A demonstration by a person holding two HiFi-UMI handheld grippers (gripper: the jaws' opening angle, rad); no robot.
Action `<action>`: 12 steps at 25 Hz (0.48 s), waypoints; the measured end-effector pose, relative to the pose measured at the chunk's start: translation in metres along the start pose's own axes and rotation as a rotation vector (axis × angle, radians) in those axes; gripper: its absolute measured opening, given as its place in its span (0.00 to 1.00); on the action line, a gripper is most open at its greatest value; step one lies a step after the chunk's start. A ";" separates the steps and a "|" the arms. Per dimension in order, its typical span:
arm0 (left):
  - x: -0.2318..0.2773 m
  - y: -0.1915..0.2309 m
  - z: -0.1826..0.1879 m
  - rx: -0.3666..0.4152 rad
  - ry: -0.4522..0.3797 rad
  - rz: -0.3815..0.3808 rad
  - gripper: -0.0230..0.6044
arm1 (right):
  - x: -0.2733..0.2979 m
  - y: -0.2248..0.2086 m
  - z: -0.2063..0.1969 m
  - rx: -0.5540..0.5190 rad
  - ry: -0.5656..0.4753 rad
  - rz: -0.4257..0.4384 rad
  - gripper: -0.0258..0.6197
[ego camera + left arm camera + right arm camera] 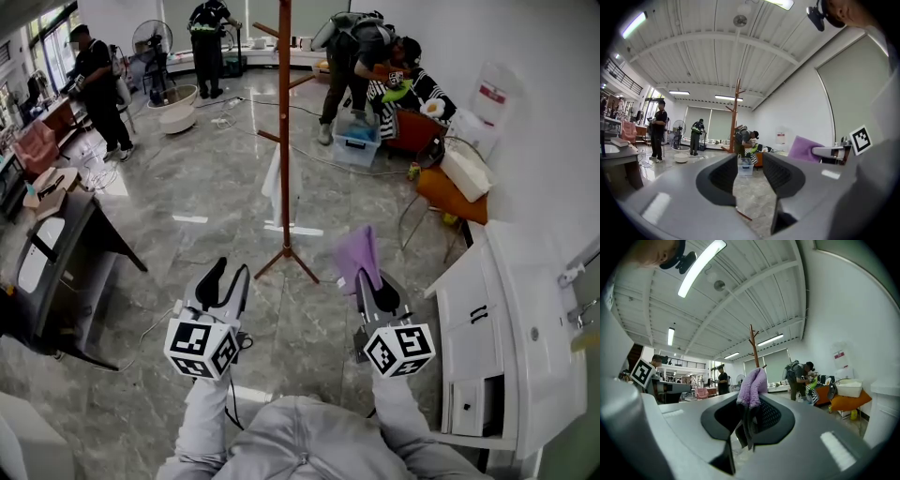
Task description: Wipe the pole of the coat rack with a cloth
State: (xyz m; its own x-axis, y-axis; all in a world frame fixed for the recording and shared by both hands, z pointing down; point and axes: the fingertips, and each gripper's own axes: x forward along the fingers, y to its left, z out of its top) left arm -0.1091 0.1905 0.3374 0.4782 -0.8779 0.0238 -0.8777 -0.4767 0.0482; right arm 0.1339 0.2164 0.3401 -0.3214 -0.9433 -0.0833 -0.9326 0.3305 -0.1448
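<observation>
The wooden coat rack stands upright on the marble floor ahead of me, its pole rising to short pegs; it also shows far off in the left gripper view as the coat rack and in the right gripper view as the coat rack. My right gripper is shut on a purple cloth, which sticks up between the jaws as the cloth. My left gripper is open and empty, jaws apart around nothing. Both grippers are well short of the pole.
A white cabinet stands at my right, a dark table at my left. Several people stand or bend at the far end of the room. An orange chair, a plastic box and a floor fan lie beyond the rack.
</observation>
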 end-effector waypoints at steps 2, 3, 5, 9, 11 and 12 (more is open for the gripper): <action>0.004 -0.005 -0.003 -0.001 0.002 0.008 0.31 | -0.004 -0.009 0.000 0.024 -0.015 0.011 0.13; 0.005 -0.008 -0.004 -0.001 0.003 0.012 0.31 | -0.007 -0.014 -0.001 0.032 -0.019 0.016 0.13; 0.008 -0.014 -0.008 0.000 0.005 0.019 0.31 | -0.011 -0.024 -0.004 0.049 -0.024 0.025 0.13; 0.016 -0.024 -0.012 -0.007 0.008 0.038 0.31 | -0.009 -0.038 -0.006 0.083 -0.026 0.057 0.13; 0.021 -0.025 -0.016 -0.013 0.018 0.045 0.31 | -0.005 -0.043 -0.008 0.094 -0.021 0.070 0.13; 0.025 -0.026 -0.018 -0.015 0.023 0.045 0.31 | -0.003 -0.045 -0.008 0.100 -0.020 0.075 0.13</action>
State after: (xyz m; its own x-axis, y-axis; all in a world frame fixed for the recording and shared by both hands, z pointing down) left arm -0.0734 0.1817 0.3552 0.4388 -0.8972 0.0493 -0.8979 -0.4358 0.0620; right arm 0.1758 0.2042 0.3551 -0.3857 -0.9152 -0.1169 -0.8846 0.4028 -0.2351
